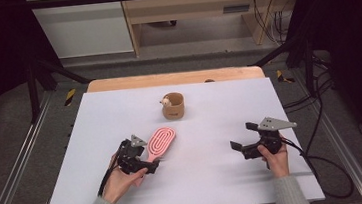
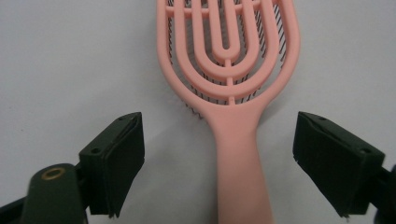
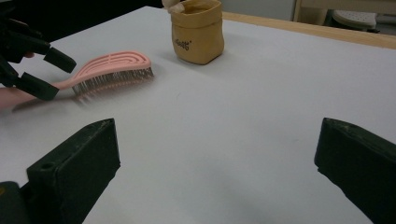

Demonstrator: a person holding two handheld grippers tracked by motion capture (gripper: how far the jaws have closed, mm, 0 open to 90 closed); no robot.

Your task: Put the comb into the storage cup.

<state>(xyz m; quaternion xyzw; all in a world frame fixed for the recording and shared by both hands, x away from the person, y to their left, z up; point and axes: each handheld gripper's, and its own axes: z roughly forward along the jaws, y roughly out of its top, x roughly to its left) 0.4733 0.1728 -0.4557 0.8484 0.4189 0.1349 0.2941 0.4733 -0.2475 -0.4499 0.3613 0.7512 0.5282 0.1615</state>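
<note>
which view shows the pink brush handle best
The left gripper view: the pink brush lies bristles down and its handle runs straight between the open left claw, neither pad touching it. The high view shows the brush small, its handle partly under that claw. The right gripper view shows it side-on and farther off.

This looks like a lab or test room set up for recording. A white bench [image 1: 226,178] stands inside a dark metal frame [image 1: 36,80] with rails [image 1: 14,163] along both sides, and yellow-and-black hazard tape [image 1: 70,96] marks the grey floor. Loose cables [image 1: 326,168] trail over the floor at the right, and plain wooden furniture [image 1: 185,6] with hanging wires lines the back wall.
</note>
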